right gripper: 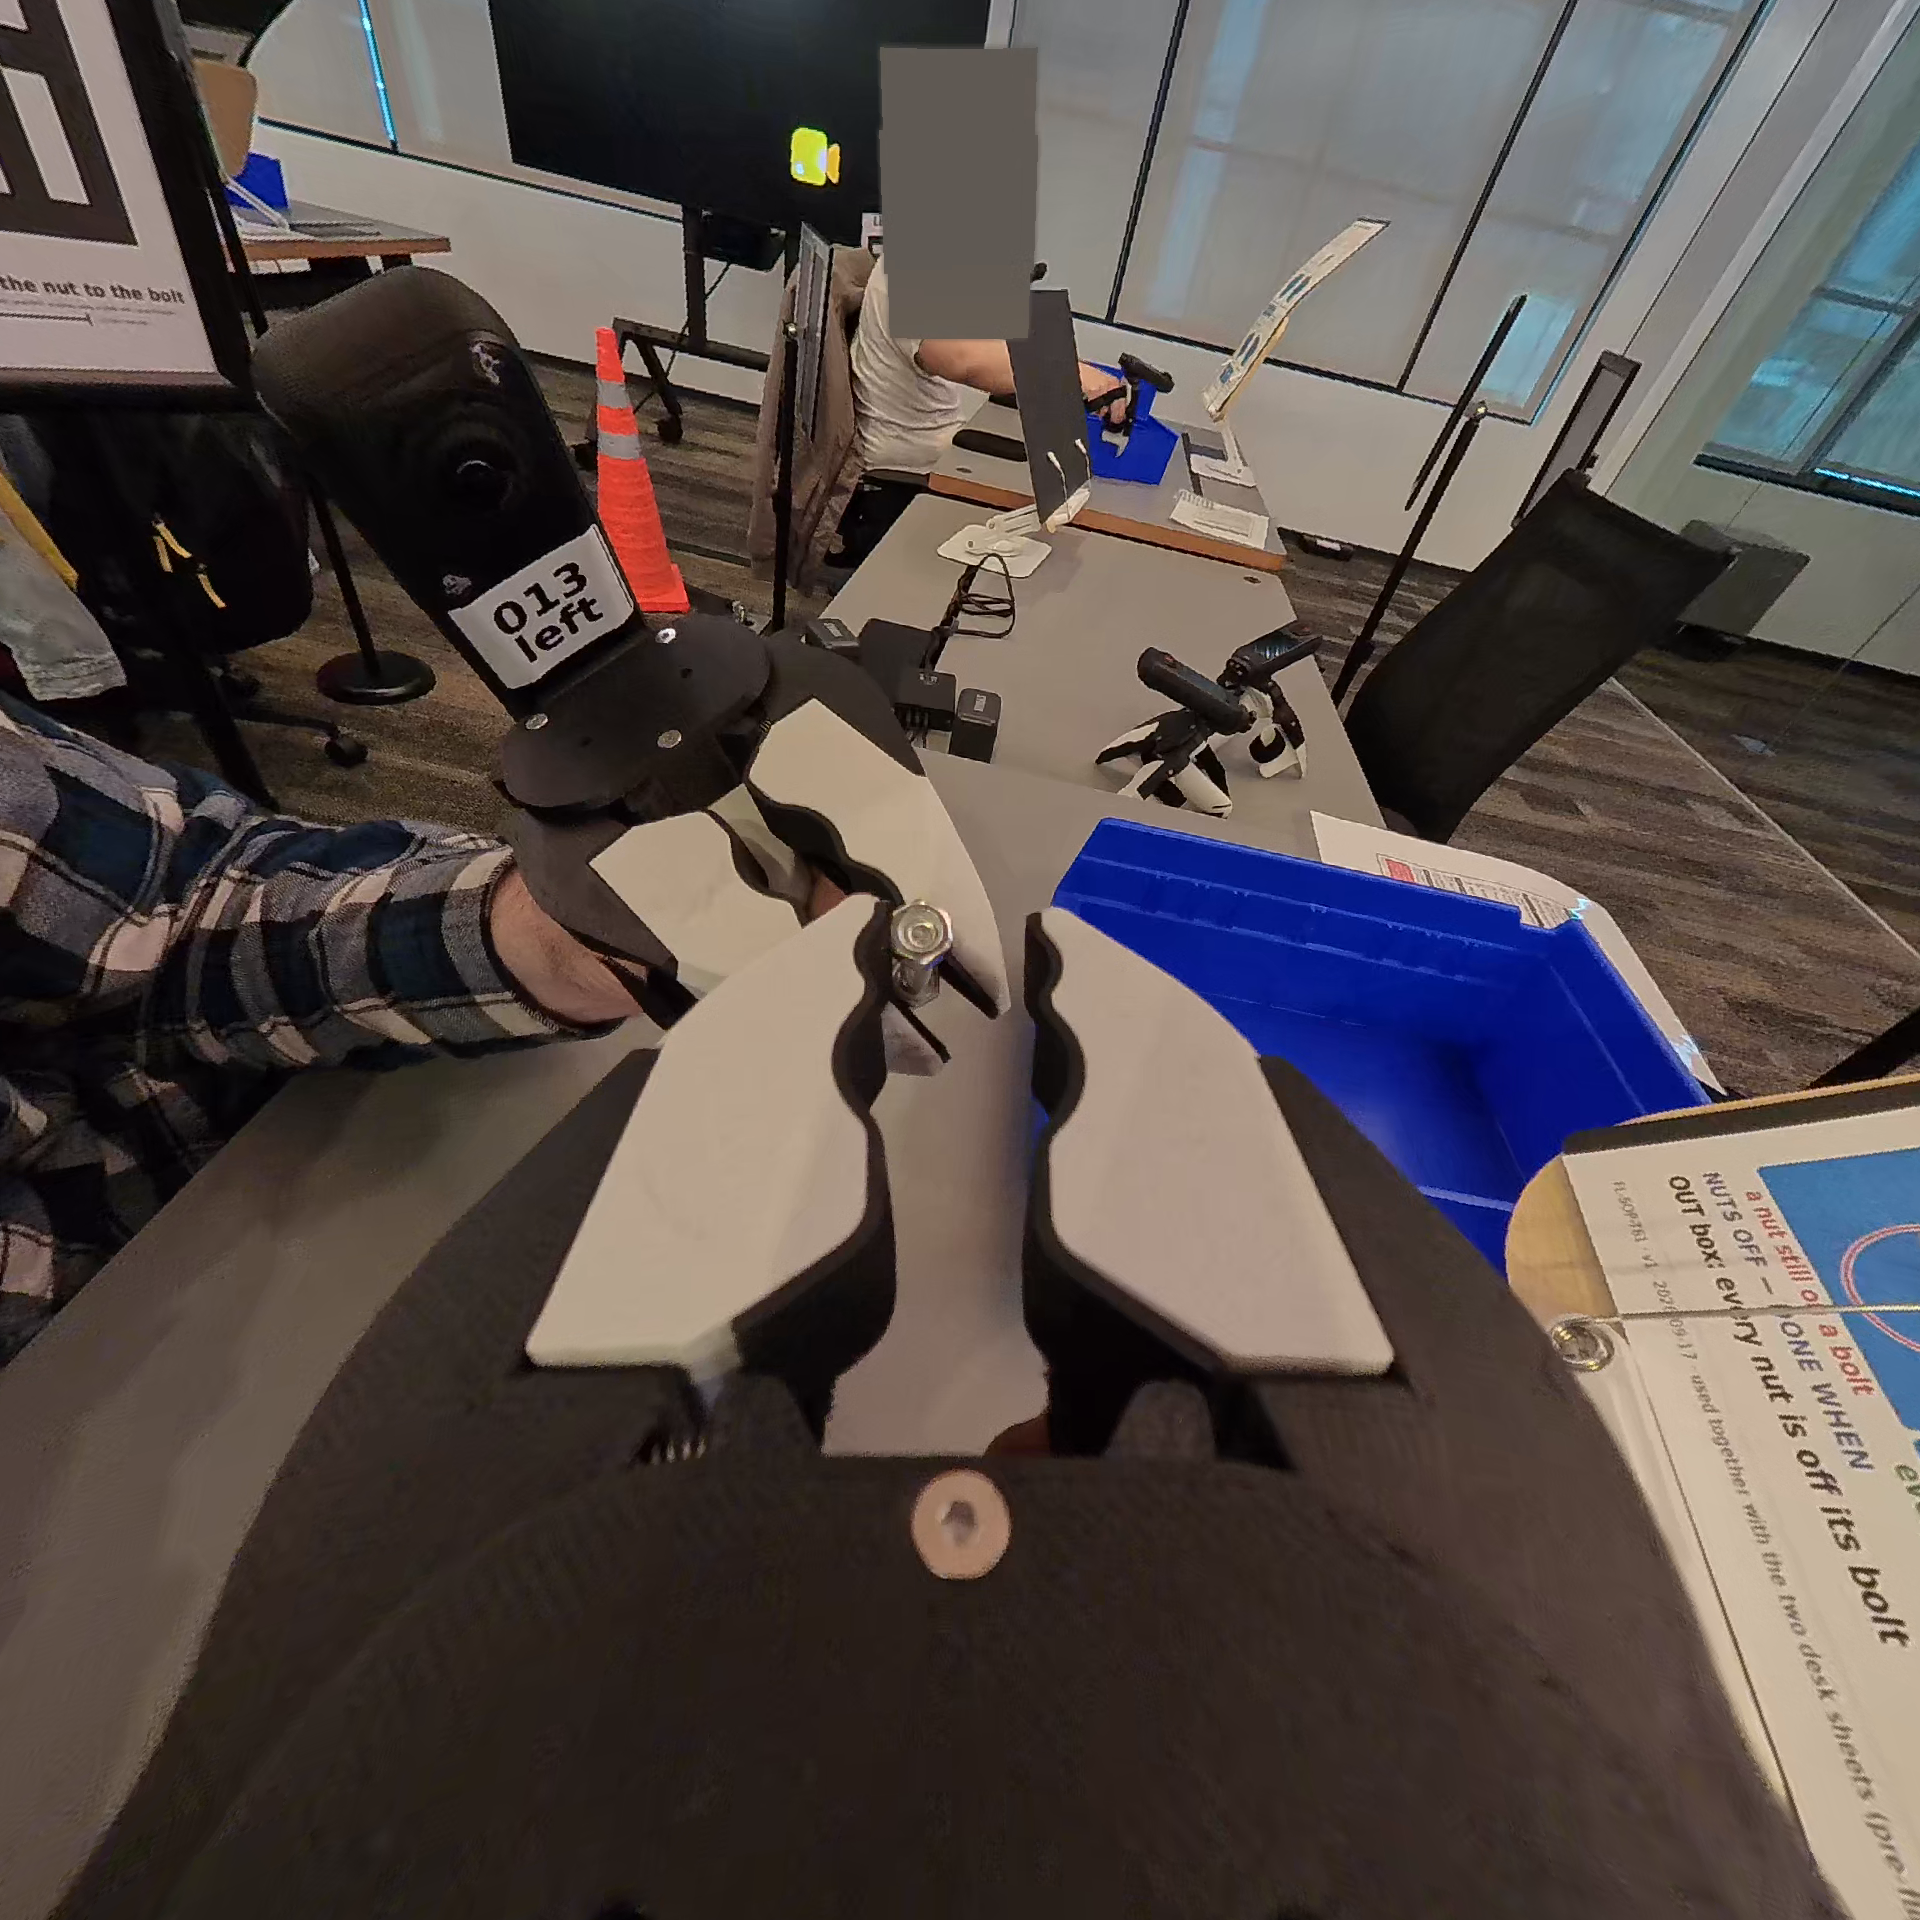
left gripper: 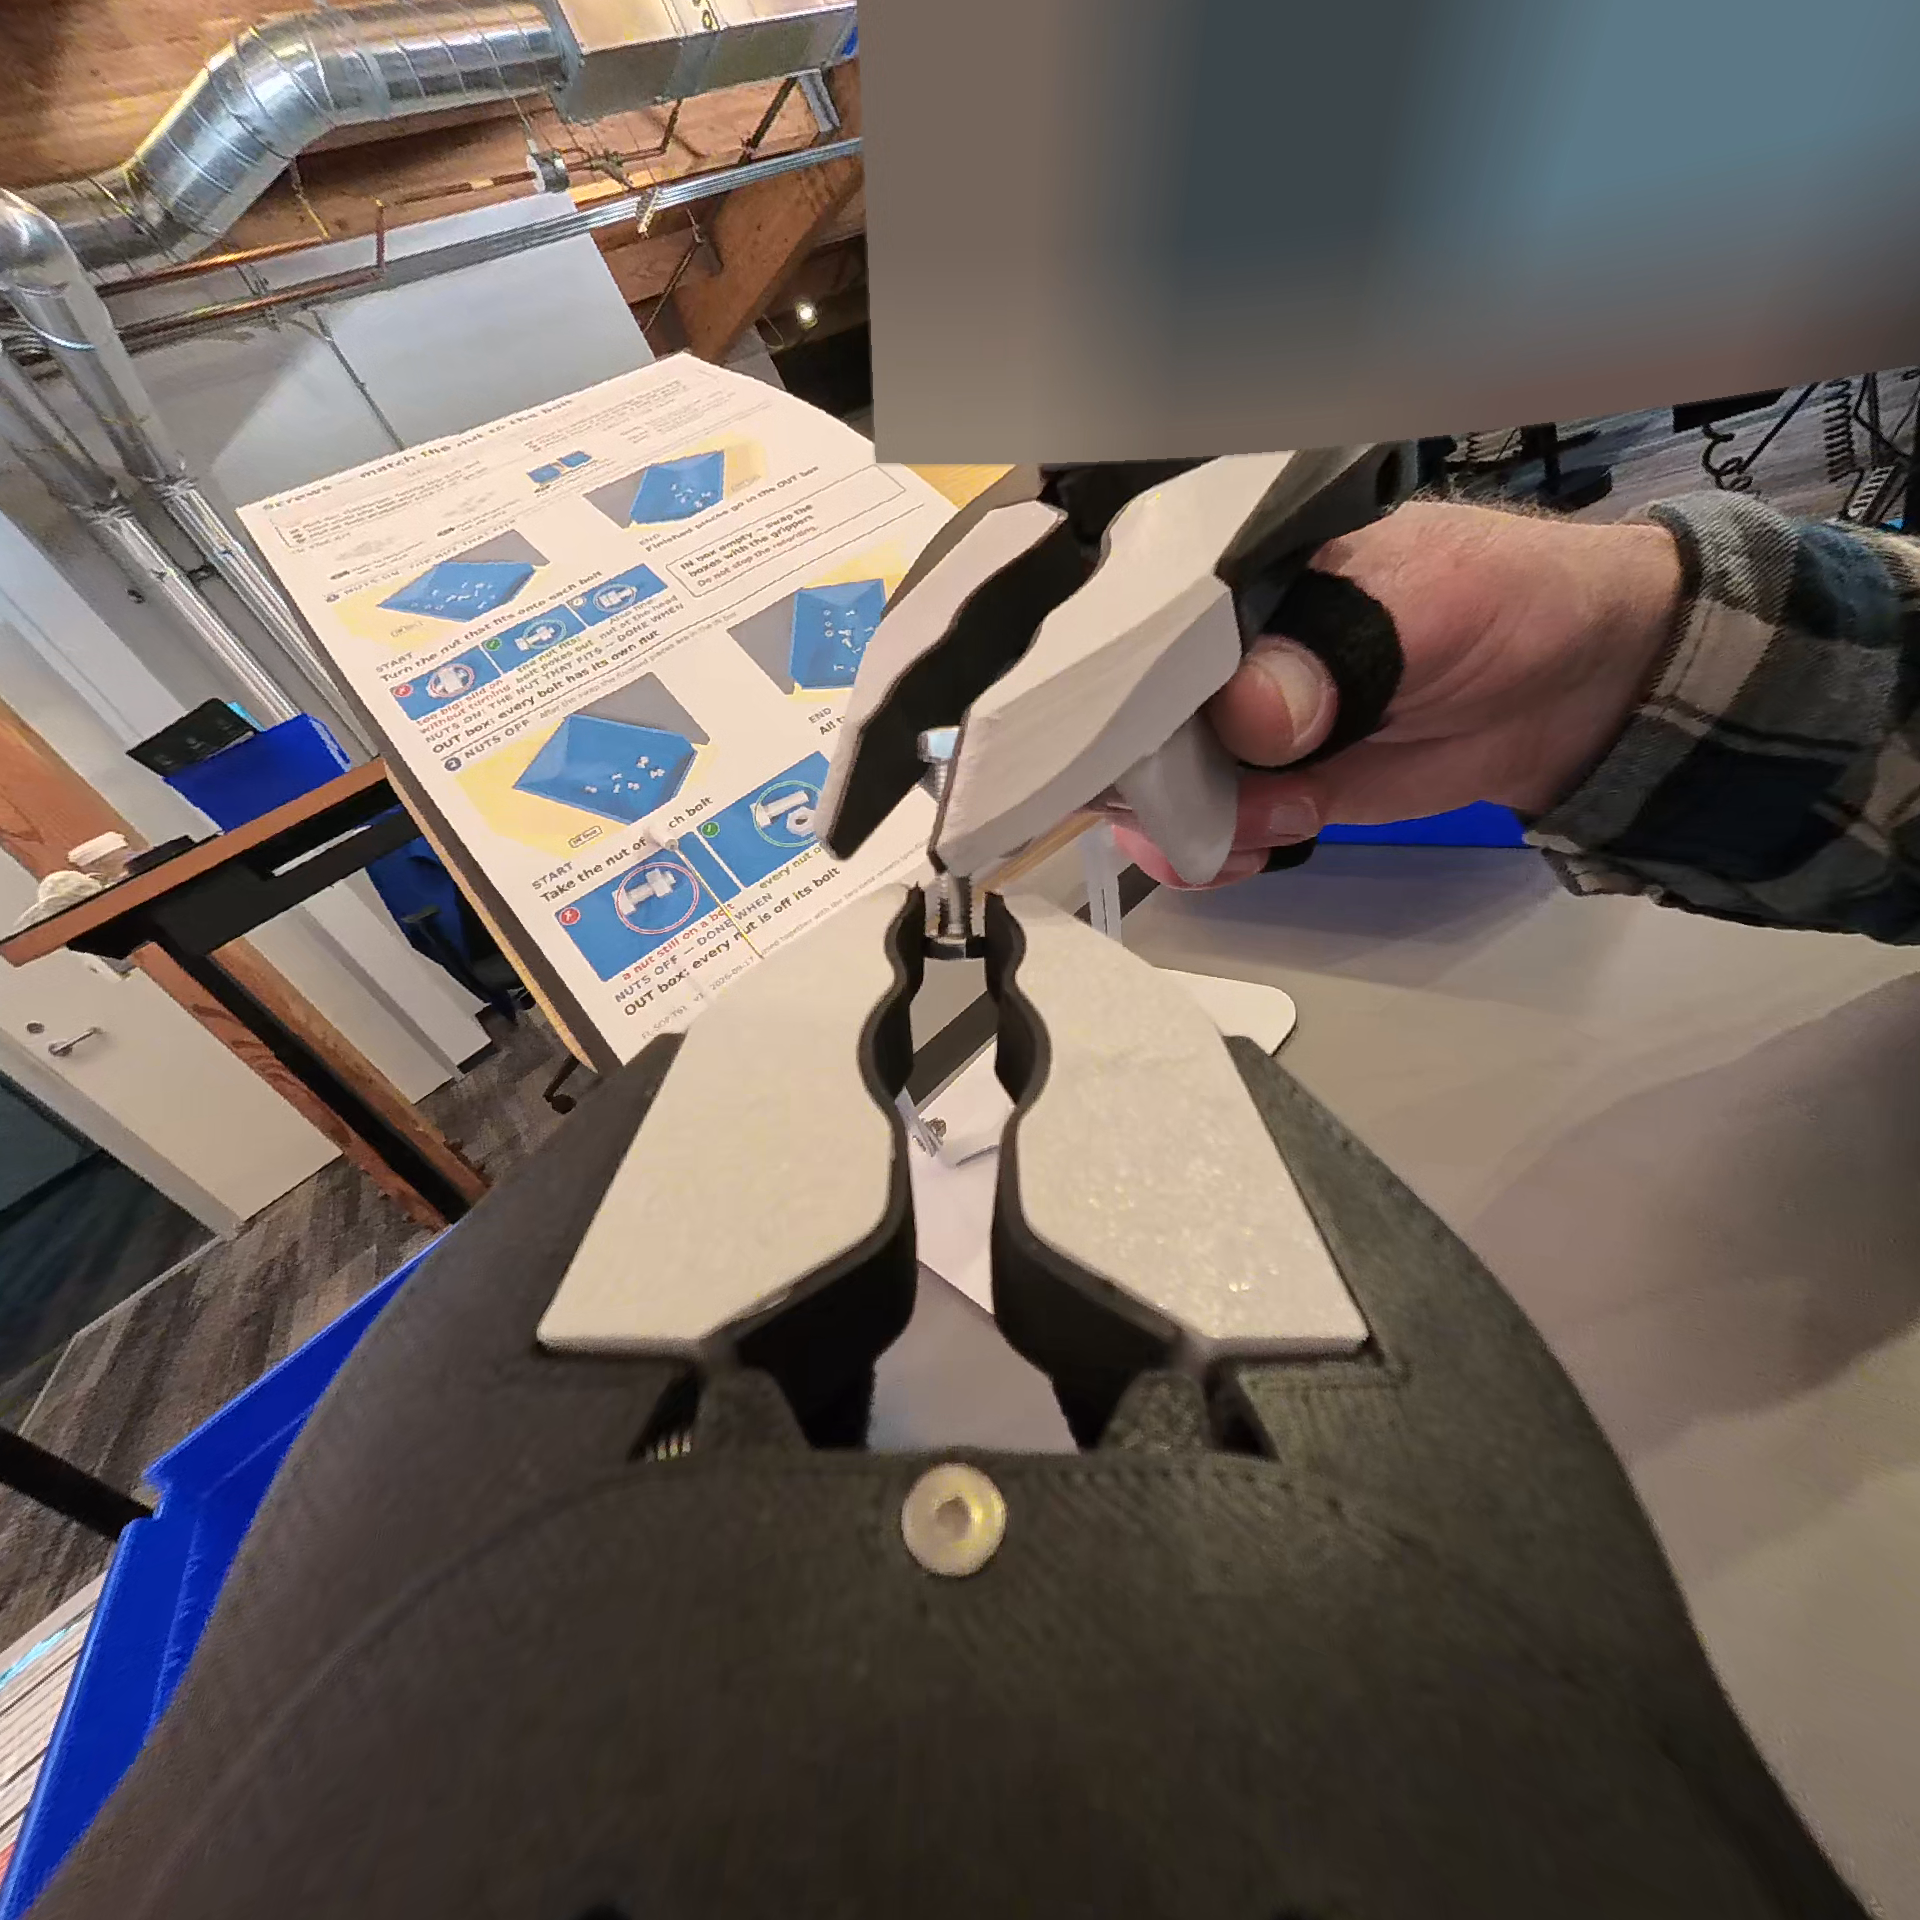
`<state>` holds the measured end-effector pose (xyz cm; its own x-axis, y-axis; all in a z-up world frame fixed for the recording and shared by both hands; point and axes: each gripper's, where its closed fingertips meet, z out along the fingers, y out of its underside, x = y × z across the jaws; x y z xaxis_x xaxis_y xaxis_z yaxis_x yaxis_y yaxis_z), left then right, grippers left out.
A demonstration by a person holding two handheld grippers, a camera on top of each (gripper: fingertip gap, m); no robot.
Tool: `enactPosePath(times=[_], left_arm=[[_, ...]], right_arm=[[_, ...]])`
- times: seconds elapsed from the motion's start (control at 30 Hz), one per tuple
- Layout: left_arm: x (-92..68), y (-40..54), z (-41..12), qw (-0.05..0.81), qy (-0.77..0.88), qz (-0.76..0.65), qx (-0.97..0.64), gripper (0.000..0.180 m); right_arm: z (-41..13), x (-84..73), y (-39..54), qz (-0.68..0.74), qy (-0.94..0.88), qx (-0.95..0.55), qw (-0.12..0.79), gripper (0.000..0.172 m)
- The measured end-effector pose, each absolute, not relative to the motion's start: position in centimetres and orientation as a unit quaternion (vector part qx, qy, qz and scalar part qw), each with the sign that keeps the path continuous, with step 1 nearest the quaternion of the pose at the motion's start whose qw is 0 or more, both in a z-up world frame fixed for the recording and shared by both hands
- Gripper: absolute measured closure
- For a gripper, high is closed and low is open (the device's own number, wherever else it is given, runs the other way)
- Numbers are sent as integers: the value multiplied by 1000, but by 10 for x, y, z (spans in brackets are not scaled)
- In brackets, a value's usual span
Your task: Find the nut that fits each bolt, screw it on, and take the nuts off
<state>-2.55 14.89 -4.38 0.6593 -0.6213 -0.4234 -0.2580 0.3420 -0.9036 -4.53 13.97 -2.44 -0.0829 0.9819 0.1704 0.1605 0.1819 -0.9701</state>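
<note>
The bolt (left gripper: pixel 948 904) stands up between the tips of the left gripper (left gripper: pixel 951 940), and the nut (left gripper: pixel 951 948) sits low on it, right at those tips. The right gripper (left gripper: pixel 894 831) comes down from above and to the right, around the bolt's head. Behind the left gripper's tips, to the left, an instruction sheet (left gripper: pixel 582 623) leans on a board. A bin (left gripper: pixel 156 1558) lies at the left gripper's lower left. Seen from the right gripper (right gripper: pixel 951 971), a bin (right gripper: pixel 1351 987) sits just to the right on the table (right gripper: pixel 208 1299), and a cone (right gripper: pixel 629 488) stands far behind on the left.
</note>
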Motion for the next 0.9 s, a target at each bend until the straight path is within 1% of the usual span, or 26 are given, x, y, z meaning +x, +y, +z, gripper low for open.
enactPosePath(times=[0.07,0.17,0.3,0.4,0.57,0.63,0.9], left_arm=[[-25,149,-44,718,394,-129,-559,170],[-24,147,-44,716,392,-142,-559,170],[-18,144,-42,710,380,-210,-555,170],[-13,138,-37,700,360,-292,-543,170],[-14,132,-30,667,322,-429,-517,170],[-13,132,-31,653,313,-462,-512,170],[-7,132,-35,631,303,-505,-505,170]], right_arm=[[-24,-45,140,423,-600,-476,484,144],[-19,-44,138,432,-596,-464,492,135],[-11,-45,135,457,-579,-447,505,123],[-9,-47,138,477,-557,-447,512,114],[-6,-47,141,515,-530,-442,509,111],[-6,-47,144,518,-523,-445,511,110],[-12,-49,152,524,-511,-459,503,109]])
